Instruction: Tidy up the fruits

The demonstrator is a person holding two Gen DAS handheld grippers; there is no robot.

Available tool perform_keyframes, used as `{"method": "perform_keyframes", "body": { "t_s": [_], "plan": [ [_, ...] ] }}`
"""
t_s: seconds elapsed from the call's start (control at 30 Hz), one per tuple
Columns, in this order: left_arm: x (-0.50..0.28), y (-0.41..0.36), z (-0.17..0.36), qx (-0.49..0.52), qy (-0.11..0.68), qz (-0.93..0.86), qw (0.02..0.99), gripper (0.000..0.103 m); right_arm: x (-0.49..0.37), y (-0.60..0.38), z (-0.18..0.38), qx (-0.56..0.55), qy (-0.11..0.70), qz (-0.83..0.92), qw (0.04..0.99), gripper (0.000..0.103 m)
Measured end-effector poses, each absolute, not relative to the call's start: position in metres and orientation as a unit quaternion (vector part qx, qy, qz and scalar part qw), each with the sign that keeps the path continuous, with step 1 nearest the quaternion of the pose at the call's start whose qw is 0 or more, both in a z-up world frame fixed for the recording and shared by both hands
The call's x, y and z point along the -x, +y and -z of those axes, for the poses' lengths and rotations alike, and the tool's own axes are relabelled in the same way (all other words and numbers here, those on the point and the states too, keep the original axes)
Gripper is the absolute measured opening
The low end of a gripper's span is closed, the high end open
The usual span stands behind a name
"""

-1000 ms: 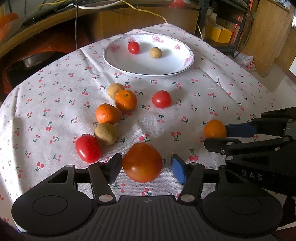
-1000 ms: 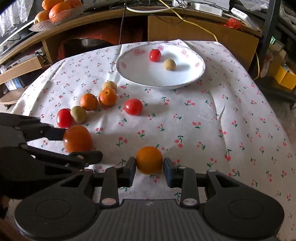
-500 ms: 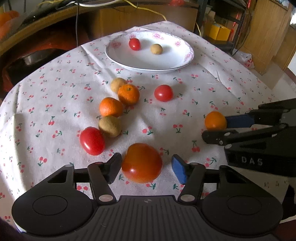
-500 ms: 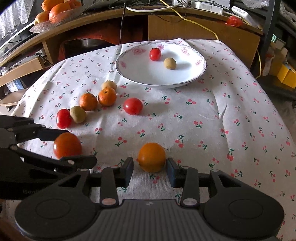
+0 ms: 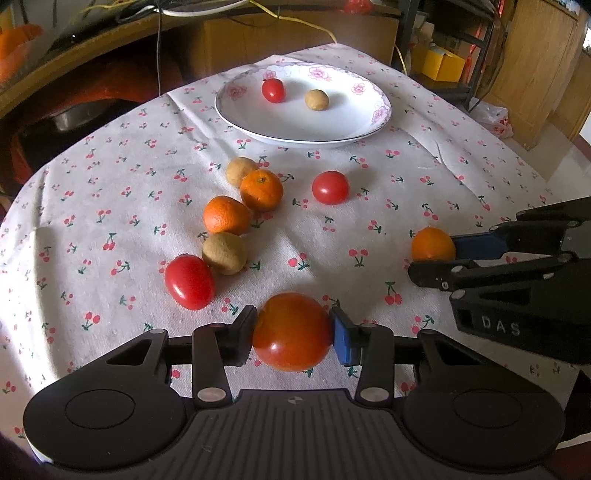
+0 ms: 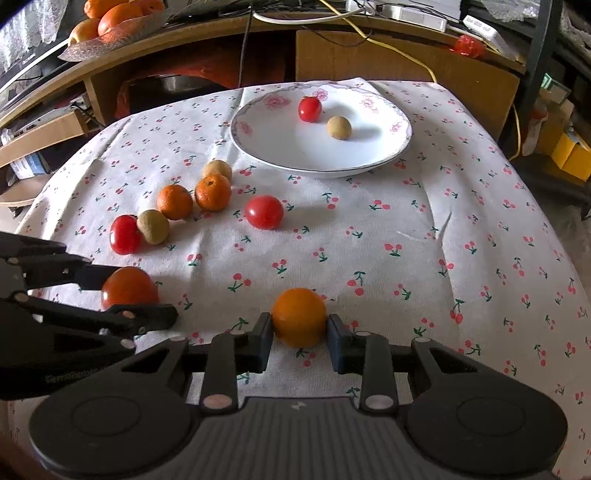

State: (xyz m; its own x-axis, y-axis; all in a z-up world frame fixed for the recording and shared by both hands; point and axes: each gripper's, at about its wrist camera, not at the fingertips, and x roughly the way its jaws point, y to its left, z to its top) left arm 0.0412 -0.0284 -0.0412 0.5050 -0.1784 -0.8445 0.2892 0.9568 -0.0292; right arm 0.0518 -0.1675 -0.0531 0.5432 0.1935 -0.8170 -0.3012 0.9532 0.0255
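Observation:
My left gripper (image 5: 293,338) is shut on a large orange-red tomato (image 5: 291,331) at the near edge of the cherry-print tablecloth. My right gripper (image 6: 299,338) is shut on an orange (image 6: 299,316), seen from the left wrist view (image 5: 433,244) at the right. A white flowered plate (image 5: 332,127) at the far side holds a small tomato (image 5: 273,89) and a brown round fruit (image 5: 316,99). Loose on the cloth lie two oranges (image 5: 261,189) (image 5: 226,215), two brown fruits (image 5: 224,253) (image 5: 240,170) and two tomatoes (image 5: 189,281) (image 5: 330,187).
A wooden desk (image 6: 369,55) with cables stands behind the table. A tray of oranges (image 6: 110,22) sits on a shelf at the far left. A yellow box (image 5: 443,64) and wooden cabinets (image 5: 535,55) stand at the right. The cloth falls away at the table's rounded edges.
Both grippers have closed: the left jaws now touch the large tomato and the right jaws touch the orange. Both views have drawn back slightly from the plate.

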Motion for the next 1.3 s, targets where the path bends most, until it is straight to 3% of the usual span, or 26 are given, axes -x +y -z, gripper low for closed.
{"method": "perform_keyframes", "body": {
  "t_s": [0.53, 1.3],
  "plan": [
    [-0.041, -0.040, 0.040, -0.085, 0.481, 0.130, 0.863, 0.050, -0.044, -0.159, 0.043, 0.081, 0.453, -0.152, 0.875, 0.030],
    [-0.067, -0.032, 0.014, -0.042, 0.467, 0.113, 0.876, 0.050, -0.058, -0.164, 0.022, 0.058, 0.433, -0.137, 0.889, 0.030]
  ]
}}
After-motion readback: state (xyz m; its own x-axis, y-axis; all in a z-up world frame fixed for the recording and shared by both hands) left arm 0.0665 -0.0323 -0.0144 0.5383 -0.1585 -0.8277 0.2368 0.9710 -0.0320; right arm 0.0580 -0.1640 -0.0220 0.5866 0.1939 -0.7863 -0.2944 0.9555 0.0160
